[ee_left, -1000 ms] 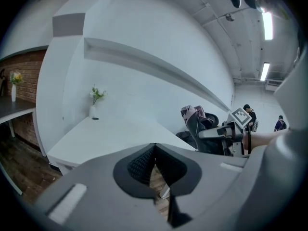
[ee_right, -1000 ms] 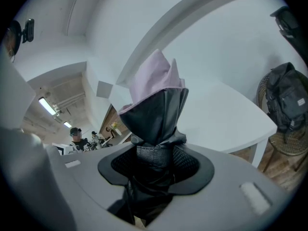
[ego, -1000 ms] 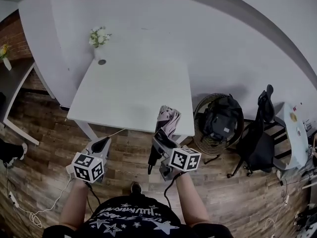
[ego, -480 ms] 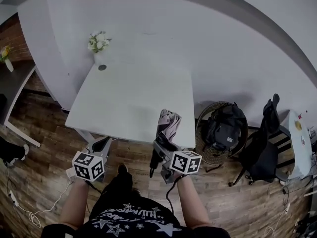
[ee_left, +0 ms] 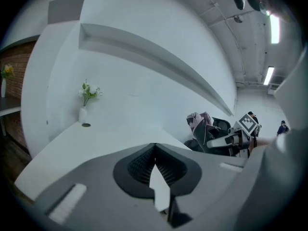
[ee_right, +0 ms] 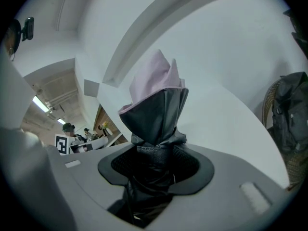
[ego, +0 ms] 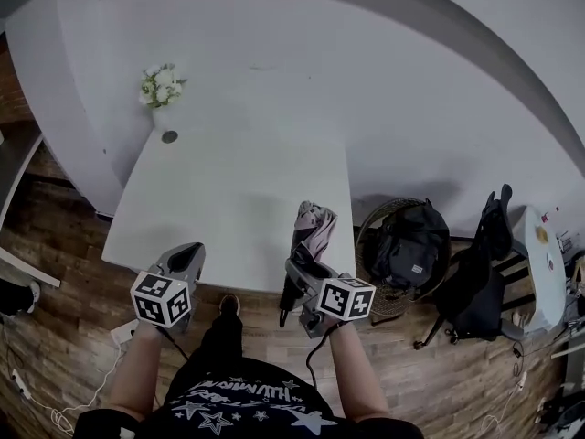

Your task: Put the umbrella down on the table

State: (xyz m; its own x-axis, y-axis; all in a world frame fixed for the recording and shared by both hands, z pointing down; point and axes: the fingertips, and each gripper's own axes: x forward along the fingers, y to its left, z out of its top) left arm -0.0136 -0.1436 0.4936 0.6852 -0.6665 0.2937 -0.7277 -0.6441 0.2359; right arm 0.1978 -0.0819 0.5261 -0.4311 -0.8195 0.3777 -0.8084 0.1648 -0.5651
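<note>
White wall fills the top of the head view; wood floor (ego: 55, 337) shows below, partly covered by the person's dark star-print shirt (ego: 242, 405), which is cut off at the bottom edge. The white table (ego: 228, 181) stands against the wall, its legs hidden under the top. At right, a dark chair (ego: 475, 277) with stuff draped on it is hard to make out. Beside it a wicker basket (ego: 366, 245) holds a black backpack (ego: 411, 236) that covers most of the rim.

The folded umbrella (ego: 313, 231) is in the air at the table's near right corner, pink-and-dark end up and overlapping the table edge in the head view. Can't tell if it touches the top. Its lower end hangs dark under the right gripper (ego: 302, 271). In the right gripper view the 2 jaws pinch the umbrella's dark fabric, and the gripper body hides everything below the pads.

The left gripper (ego: 187, 254) sits at the table's near edge, well apart from the umbrella, jaws pressed together at the tips with nothing in them.

Far corner: a small white vase of flowers (ego: 157, 90), and a small dark round thing (ego: 169, 136) next to it, too small to identify.
</note>
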